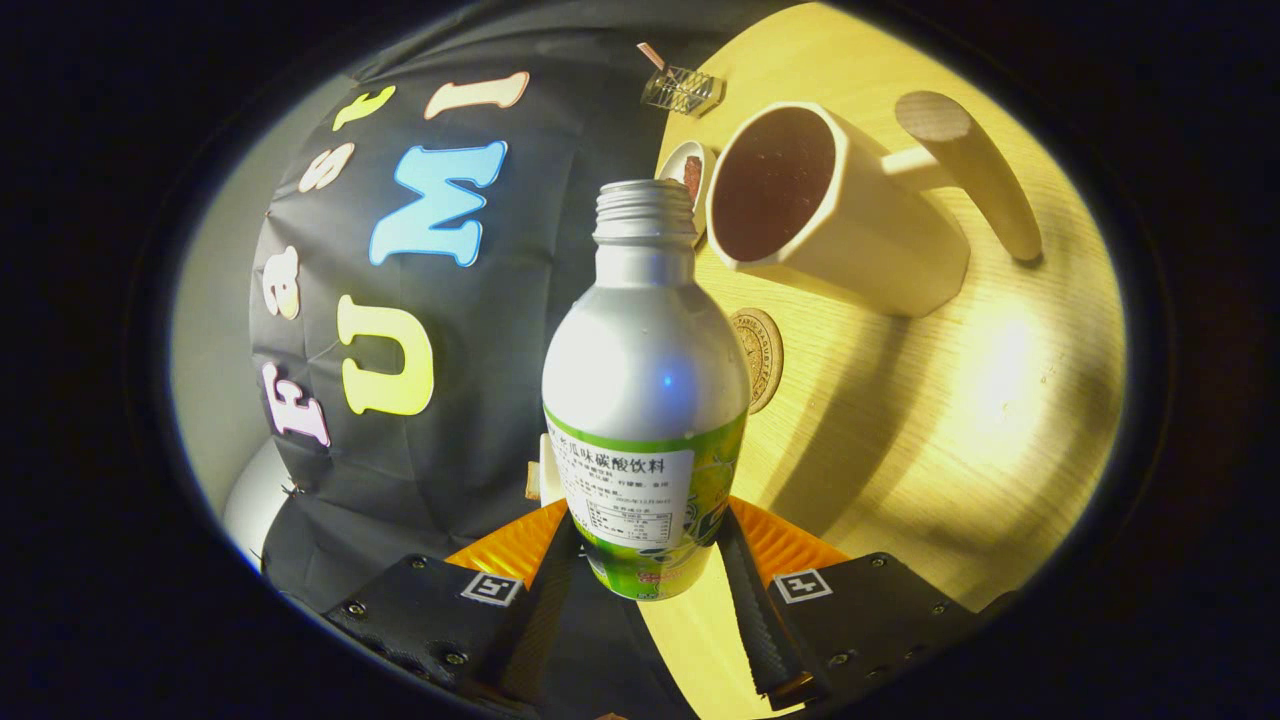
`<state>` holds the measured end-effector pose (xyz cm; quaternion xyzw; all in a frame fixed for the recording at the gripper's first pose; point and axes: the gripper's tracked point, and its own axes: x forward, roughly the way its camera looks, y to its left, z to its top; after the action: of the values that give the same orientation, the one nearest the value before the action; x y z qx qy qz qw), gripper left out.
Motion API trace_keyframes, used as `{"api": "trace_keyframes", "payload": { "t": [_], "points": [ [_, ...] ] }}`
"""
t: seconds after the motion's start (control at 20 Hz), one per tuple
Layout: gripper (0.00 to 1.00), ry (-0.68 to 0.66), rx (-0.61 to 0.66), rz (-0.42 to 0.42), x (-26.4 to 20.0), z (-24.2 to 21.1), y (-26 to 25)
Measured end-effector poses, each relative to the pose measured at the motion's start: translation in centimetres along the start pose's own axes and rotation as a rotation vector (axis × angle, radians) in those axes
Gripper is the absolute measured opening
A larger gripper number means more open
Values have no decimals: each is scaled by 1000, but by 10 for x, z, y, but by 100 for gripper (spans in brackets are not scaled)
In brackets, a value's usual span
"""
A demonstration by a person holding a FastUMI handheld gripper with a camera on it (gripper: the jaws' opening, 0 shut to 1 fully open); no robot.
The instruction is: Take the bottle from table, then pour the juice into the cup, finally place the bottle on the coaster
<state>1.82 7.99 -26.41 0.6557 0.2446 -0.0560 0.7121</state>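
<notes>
A silver metal bottle (645, 400) with a green label and no cap sits clamped between the two fingers of the gripper (648, 560), which press on its lower sides; it is lifted and rolled so that the wooden table (930, 450) fills the right of the scene. Its open neck points toward a cream cup (830, 210) with a thick side handle, just beyond and to the right of the mouth; the cup's inside looks dark, and whether it holds liquid cannot be told. A round embossed coaster (762, 358) lies on the table, partly hidden behind the bottle's shoulder, nearer than the cup. Farther off stand a small dish (688, 172) and a little clear holder (682, 90). This looks like the pouring step: bring the mouth over the cup's rim, tilt slowly, keep the grip firm so the smooth metal does not slip
</notes>
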Motion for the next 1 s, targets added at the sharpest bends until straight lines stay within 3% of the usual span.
{"api": "trace_keyframes", "payload": {
  "t": [1.0],
  "points": [
    [76,46,257,61,2,-6,27]
  ]
}}
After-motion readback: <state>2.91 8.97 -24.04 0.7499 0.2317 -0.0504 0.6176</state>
